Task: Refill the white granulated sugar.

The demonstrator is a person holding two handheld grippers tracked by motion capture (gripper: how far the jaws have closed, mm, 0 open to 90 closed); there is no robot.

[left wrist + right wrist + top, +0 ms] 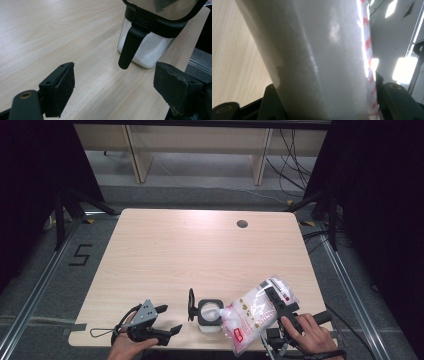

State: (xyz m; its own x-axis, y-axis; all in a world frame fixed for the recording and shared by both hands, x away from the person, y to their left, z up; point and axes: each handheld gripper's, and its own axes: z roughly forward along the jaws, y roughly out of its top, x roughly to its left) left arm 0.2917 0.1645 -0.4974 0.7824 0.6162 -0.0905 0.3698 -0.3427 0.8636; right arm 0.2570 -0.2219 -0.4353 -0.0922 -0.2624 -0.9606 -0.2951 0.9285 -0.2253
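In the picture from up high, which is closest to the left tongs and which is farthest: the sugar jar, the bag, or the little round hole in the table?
From the left tongs:
1. The sugar jar, just to their right near the table's front edge.
2. The bag, farther right, tilted over the jar in the right tongs.
3. The round hole, far back on the right of the table.

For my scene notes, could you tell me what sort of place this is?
Probably a lab recording station: a bare wooden table flanked by black curtains, with metal floor rails and loose cables behind.
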